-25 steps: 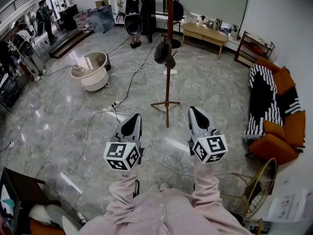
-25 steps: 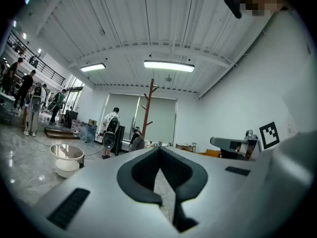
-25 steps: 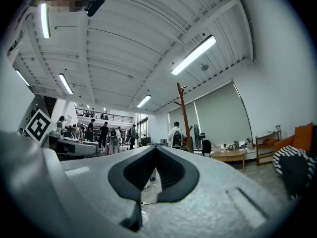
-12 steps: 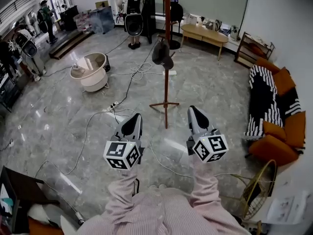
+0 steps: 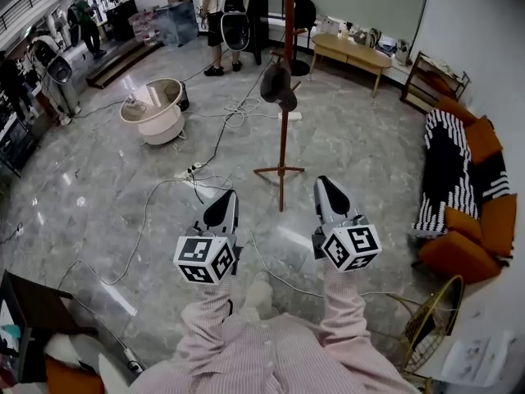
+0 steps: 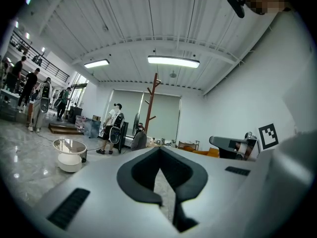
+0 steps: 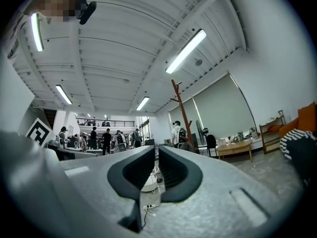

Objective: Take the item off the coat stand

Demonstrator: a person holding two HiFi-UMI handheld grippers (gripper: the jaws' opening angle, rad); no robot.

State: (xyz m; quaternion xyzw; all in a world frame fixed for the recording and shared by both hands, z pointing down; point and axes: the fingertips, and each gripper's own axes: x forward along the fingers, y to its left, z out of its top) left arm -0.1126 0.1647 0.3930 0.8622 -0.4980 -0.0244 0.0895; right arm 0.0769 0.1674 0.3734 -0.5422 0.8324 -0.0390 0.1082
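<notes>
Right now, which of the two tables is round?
The white table, left of the coat stand. The wooden table by the far wall is long and rectangular.

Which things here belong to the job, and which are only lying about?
Job: coat stand, dark item hanging on it, left gripper, right gripper.
Lying about: round white table, wooden table, sofa, floor cables.

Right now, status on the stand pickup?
Left gripper and right gripper shut, empty. Dark item hangs on stand, well ahead, untouched. Cables across floor on the approach.
</notes>
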